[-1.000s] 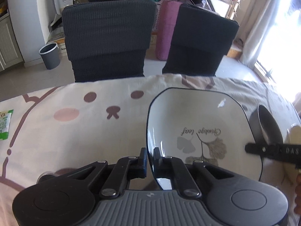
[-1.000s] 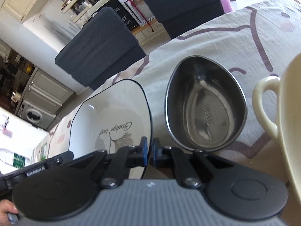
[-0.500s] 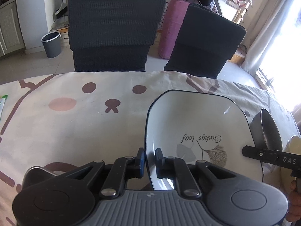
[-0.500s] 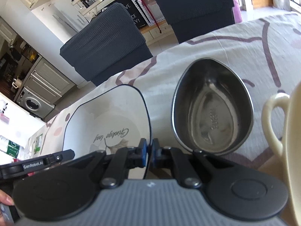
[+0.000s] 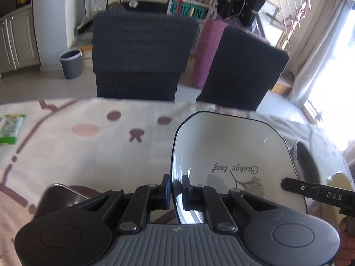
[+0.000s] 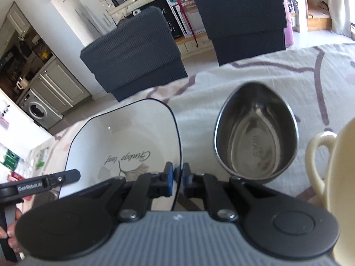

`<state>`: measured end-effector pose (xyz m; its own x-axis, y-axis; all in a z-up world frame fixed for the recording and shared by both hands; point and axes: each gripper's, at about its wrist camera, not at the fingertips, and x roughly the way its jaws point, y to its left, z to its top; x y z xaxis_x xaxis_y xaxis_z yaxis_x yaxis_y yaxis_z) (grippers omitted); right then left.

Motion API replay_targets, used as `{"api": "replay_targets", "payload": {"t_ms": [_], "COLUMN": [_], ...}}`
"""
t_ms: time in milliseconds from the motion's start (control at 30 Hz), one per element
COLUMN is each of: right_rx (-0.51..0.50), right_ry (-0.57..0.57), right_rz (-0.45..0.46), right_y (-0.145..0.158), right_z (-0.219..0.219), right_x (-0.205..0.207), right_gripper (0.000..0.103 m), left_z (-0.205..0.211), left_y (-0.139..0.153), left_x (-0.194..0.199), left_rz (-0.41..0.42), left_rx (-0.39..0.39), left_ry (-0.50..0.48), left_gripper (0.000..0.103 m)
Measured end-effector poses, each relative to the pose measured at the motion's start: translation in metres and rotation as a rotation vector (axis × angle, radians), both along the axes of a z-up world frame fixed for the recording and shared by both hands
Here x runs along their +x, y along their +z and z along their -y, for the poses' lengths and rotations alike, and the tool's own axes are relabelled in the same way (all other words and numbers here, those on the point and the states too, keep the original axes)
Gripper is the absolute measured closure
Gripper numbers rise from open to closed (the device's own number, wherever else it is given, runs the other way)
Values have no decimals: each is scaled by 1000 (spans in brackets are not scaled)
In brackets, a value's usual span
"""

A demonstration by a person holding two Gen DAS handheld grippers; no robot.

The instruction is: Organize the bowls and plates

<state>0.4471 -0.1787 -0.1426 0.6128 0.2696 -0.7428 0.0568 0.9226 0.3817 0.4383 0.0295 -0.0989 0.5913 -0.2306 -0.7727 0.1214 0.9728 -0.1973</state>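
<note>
the square white plate (image 5: pixel 233 155) with the thin dark rim and a leaf drawing fills the lower right of the left wrist view, and the left gripper (image 5: pixel 176 190) sits right at its near left edge, low centre of the frame, one finger outside the rim and one inside, jaws narrow and closing with the rim pinched between them. over in the right wrist view the same plate (image 6: pixel 124 137) lies in the lower left and centre, and the right gripper (image 6: pixel 177 178) has its jaws narrow too, opening a touch, the plate's right edge running down between the blue pads. so the plate hangs between the two grippers, gripped on opposite edges, above the patterned tablecloth (image 5: pixel 88 155). just right of the plate in the right wrist view stands a steel bowl (image 6: pixel 255 133), upright on the cloth, apart from the plate's edge; at the far right edge a cream mug (image 6: pixel 321 159) shows its handle. in the left wrist view a dark bowl (image 5: pixel 57 197) peeks out at lower left beside the gripper body, and two dark chairs (image 5: pixel 142 59) stand behind the table in the upper half of the frame.
</note>
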Motion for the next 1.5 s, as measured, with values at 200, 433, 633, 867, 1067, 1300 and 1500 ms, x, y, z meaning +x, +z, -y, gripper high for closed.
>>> {"api": "replay_targets", "payload": {"t_ms": [200,433,633,867,1067,1300,1500], "right_rx": [22,18,54,24,31,-9,-35], "right_ry": [18,52,55,82,77,109,123], "right_rz": [93,205,229,192,91,-68,-216], "right_y": [50,117,148,149,117,68,34], "right_z": [8,16,25,32,42,45,44], "right_x": [-27,-85,-148,-215,-249,-262,-263], "right_gripper": [93,94,94,94,94,94,94], "left_z": [-1,-2,2,5,10,16,24], "left_y": [59,116,141,125,81,18,-17], "left_x": [-40,-116,-183,-243,-271,-280,-279], "left_rz": [91,177,222,172,66,-111,-232], "left_rx": [-46,-98,-105,-155,-202,-211,-188], "left_ry": [-7,-7,-27,-43,-24,21,-3], "left_gripper": [95,95,95,95,96,96,96]}}
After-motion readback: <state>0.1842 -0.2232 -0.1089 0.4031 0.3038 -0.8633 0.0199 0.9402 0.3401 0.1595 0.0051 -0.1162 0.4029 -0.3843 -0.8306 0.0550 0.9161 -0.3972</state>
